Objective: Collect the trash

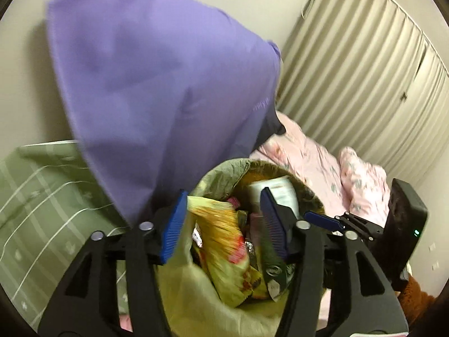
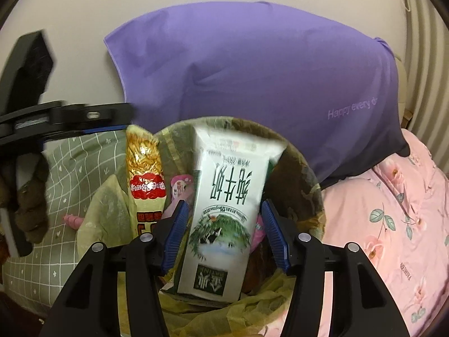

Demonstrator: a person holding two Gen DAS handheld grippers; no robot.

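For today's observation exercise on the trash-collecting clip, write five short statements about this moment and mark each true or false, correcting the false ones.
1. The milk carton stands between the right gripper's pads. True.
2. The trash bin has no liner. False: a yellow-green bag lines it.
3. The pillow behind the bin is purple. True.
4. The yellow snack wrapper lies on the pink quilt. False: it sticks up out of the bin.
5. The left gripper is clamped shut. False: its jaws stand apart.
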